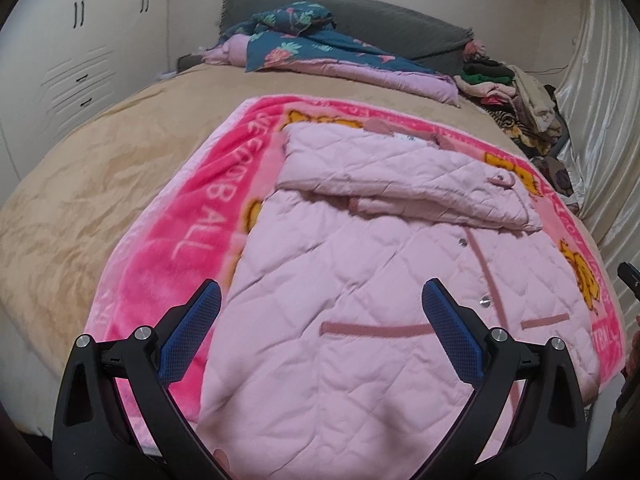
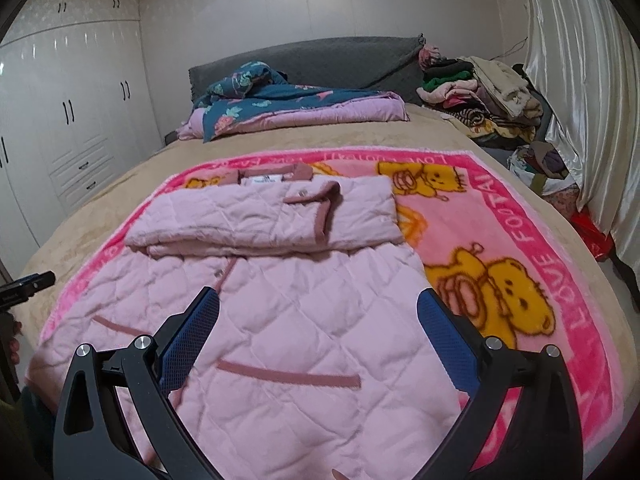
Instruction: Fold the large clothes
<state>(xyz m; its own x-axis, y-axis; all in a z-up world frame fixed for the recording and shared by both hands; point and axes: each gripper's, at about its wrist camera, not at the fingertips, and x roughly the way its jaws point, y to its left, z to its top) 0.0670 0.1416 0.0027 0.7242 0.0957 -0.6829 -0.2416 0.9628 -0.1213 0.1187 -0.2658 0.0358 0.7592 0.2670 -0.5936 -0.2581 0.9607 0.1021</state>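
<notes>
A pale pink quilted jacket (image 1: 352, 280) (image 2: 288, 320) lies front-up on a bright pink bear-print blanket (image 1: 192, 216) (image 2: 500, 240). Both sleeves are folded across its chest, one cuff (image 2: 324, 204) lying on top. My left gripper (image 1: 322, 292) hovers open over the jacket's lower left part, nothing between its blue pads. My right gripper (image 2: 318, 300) is open too, above the lower right part near a pocket trim (image 2: 288, 374). Each gripper's tip shows at the edge of the other view: the right gripper (image 1: 628, 276) and the left gripper (image 2: 28, 284).
The blanket covers a tan bedspread (image 1: 80, 184) (image 2: 132, 184). A teal floral quilt (image 1: 304, 44) (image 2: 272, 100) sits by the grey headboard (image 2: 332, 60). A pile of clothes (image 1: 516, 96) (image 2: 480, 92) lies at the far right near a shiny curtain (image 2: 580, 80). White wardrobes (image 2: 68, 112) stand left.
</notes>
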